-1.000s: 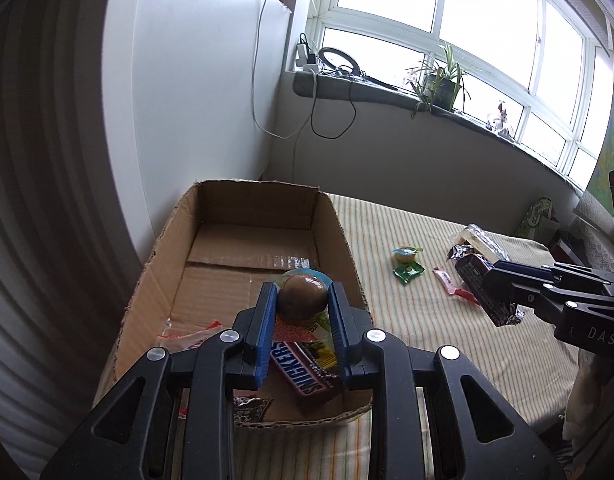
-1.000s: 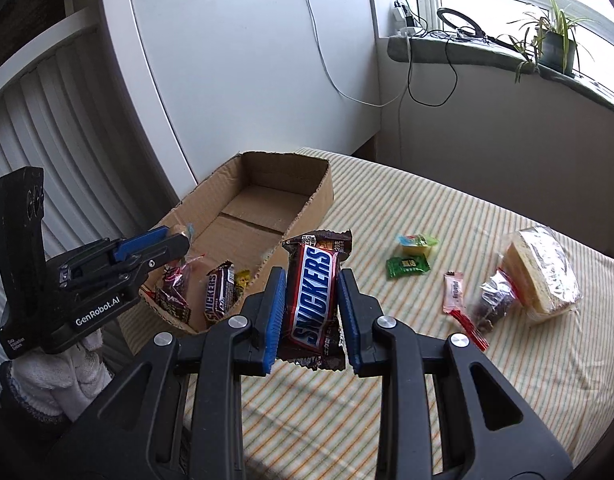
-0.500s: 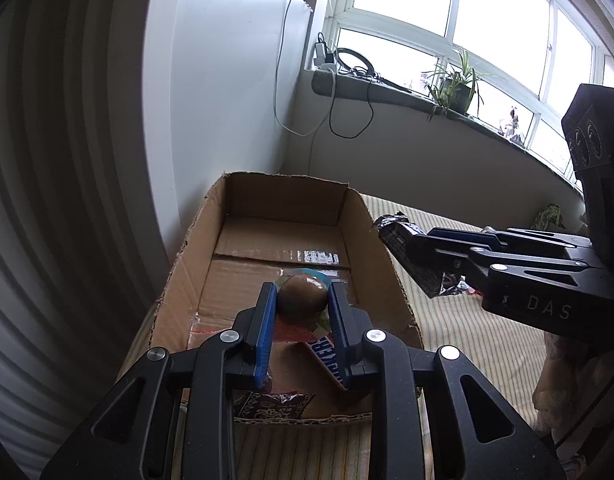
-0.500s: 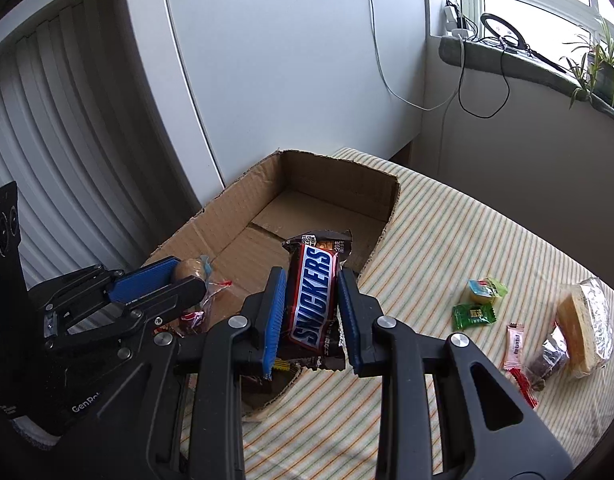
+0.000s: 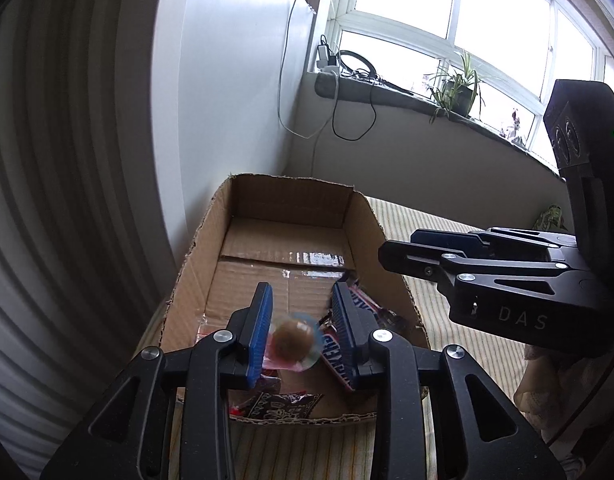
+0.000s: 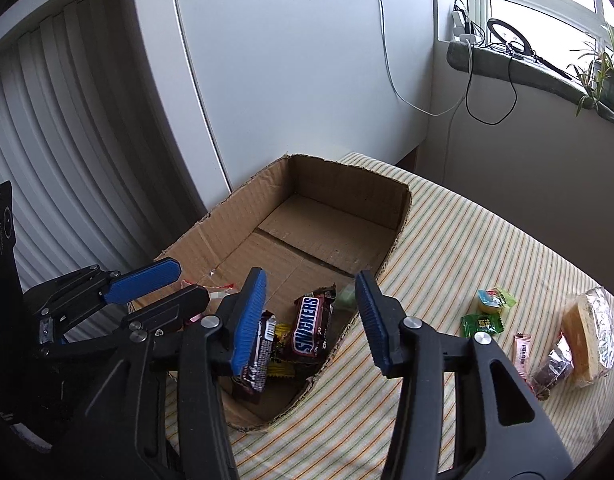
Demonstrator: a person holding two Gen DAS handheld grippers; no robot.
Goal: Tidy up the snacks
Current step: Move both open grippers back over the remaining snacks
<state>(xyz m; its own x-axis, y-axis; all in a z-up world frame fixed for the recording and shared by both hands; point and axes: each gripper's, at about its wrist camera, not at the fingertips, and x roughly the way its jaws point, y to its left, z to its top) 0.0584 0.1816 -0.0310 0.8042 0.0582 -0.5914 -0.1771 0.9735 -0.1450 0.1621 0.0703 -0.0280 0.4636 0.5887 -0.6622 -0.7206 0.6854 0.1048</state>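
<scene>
since both tongs hang over the cardboard box (image 6: 339,200), i'm letting them open — left tongs (image 5: 303,320) freeing the round sweet (image 5: 293,340), right tongs (image 6: 311,312) empty, snickers (image 6: 309,330) dropped inside.

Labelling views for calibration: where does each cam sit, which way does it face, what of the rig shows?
Left wrist: on the left gripper, looking down into the cardboard box; own fingers opening around a blurred round snack, right gripper alongside.
Right wrist: on the right gripper, above the box's near end, facing the white cabinet corner; own fingers opening, nothing between them, Snickers bar below, left gripper at left.
Shared: box, Snickers, windowsill plant, each other's gripper.
</scene>
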